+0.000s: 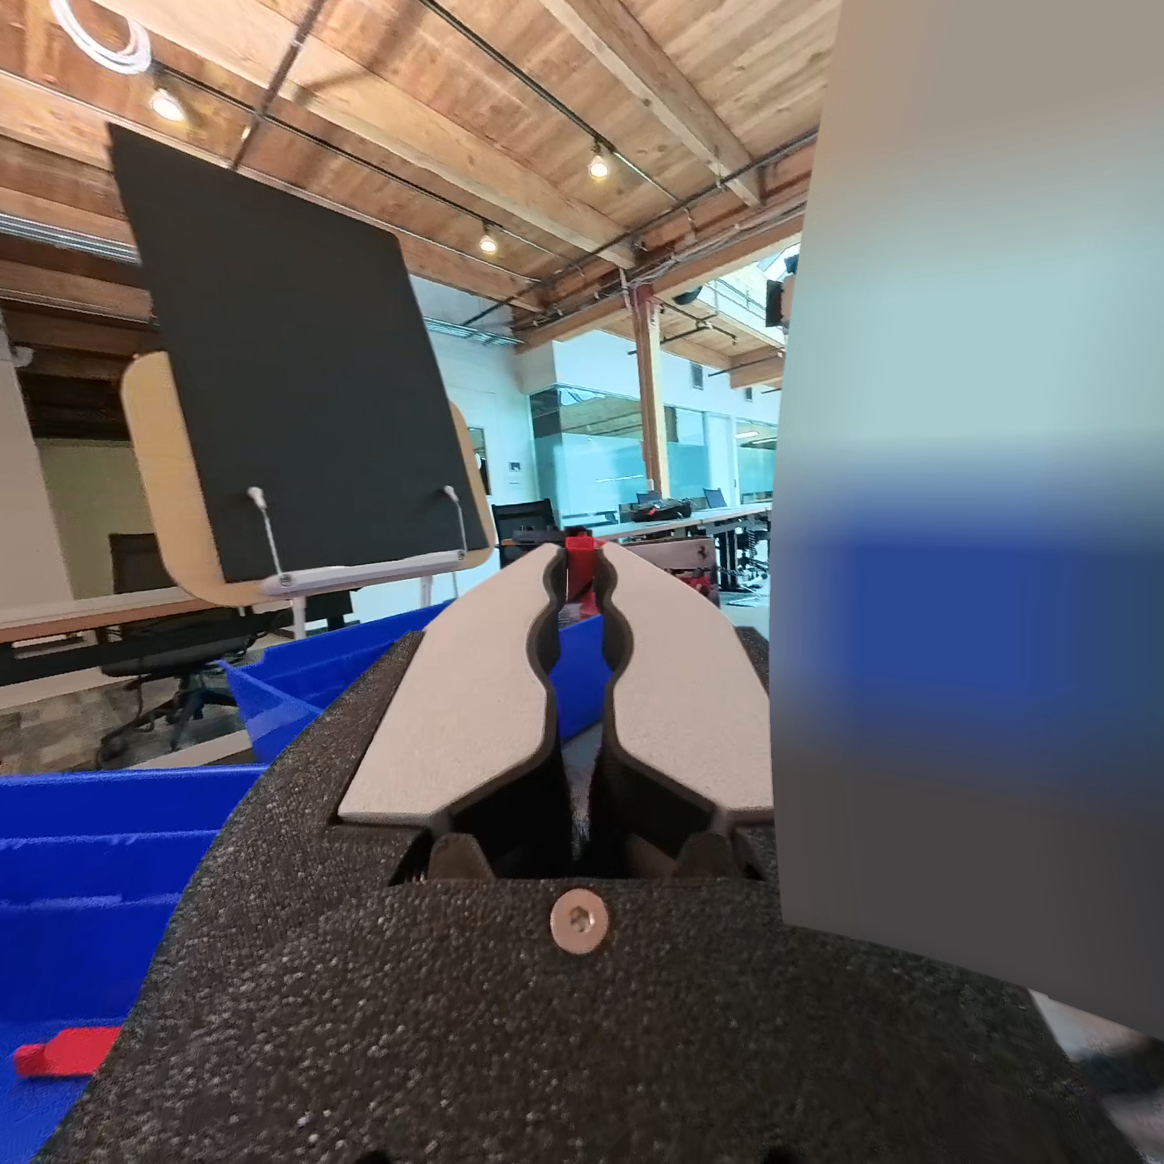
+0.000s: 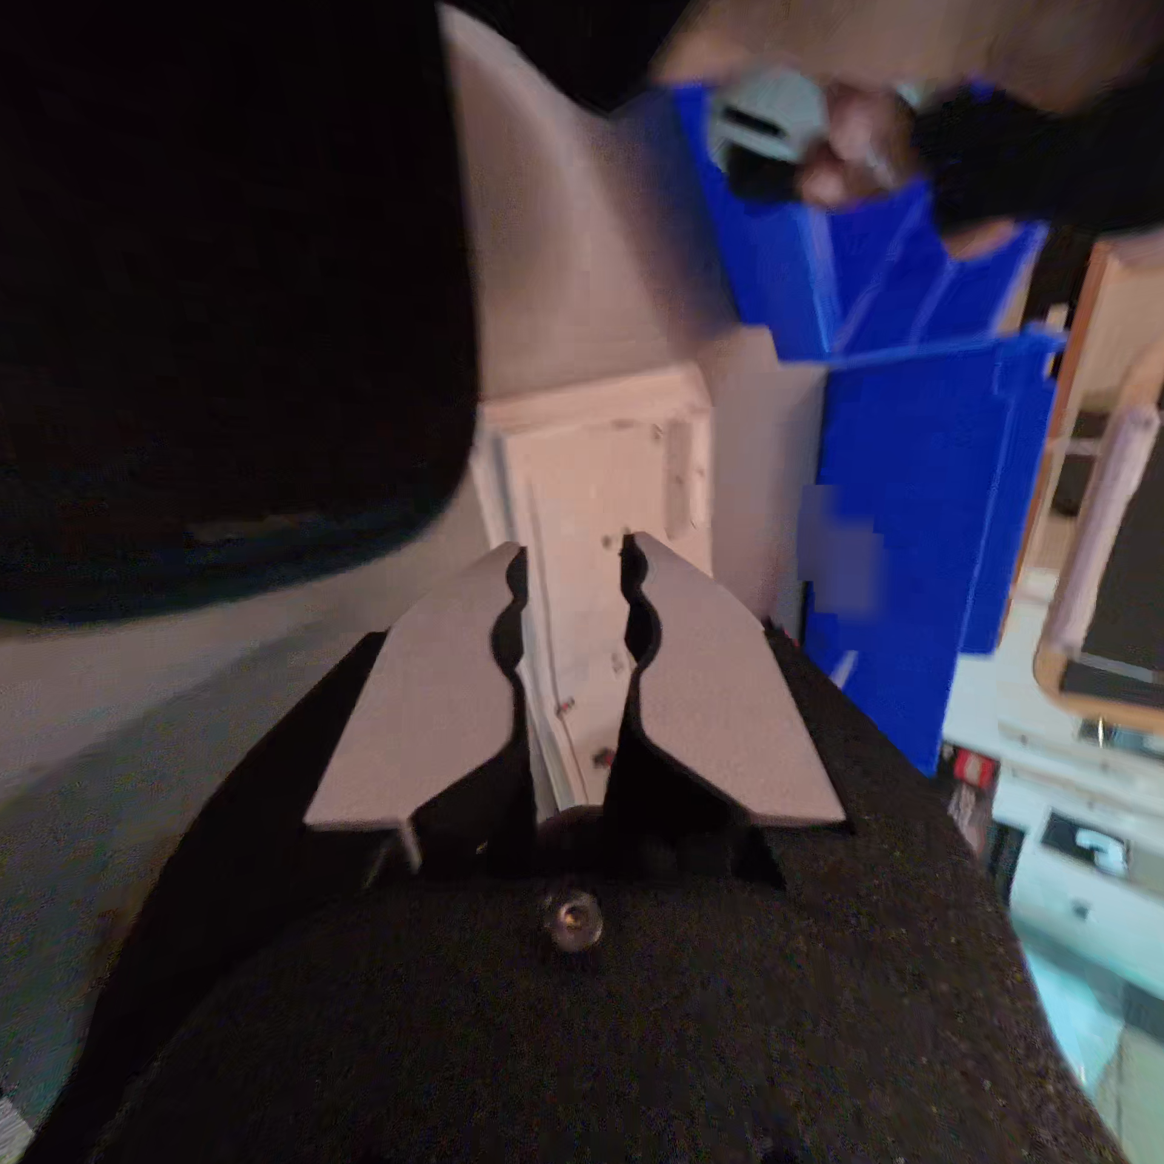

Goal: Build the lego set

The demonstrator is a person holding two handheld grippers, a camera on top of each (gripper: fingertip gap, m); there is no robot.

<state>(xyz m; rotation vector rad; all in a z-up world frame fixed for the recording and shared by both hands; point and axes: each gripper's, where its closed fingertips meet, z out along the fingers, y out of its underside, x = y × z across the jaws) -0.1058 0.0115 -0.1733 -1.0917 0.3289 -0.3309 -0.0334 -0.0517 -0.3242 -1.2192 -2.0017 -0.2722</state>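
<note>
Small red lego piece (image 1: 579, 567), upright and narrow, pinched at the tips of the left hand-held gripper (image 1: 581, 557), raised above the blue bins. Second red lego piece (image 1: 66, 1050), flat and elongated, lying loose on the floor of a blue bin (image 1: 94, 882).

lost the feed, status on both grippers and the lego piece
Left gripper shut on small red lego piece, raised above blue plastic bins. Right gripper open, empty. Nothing blocking.

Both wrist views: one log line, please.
left gripper: shut on red piece | right gripper: open, empty | blue bins: below left
</note>
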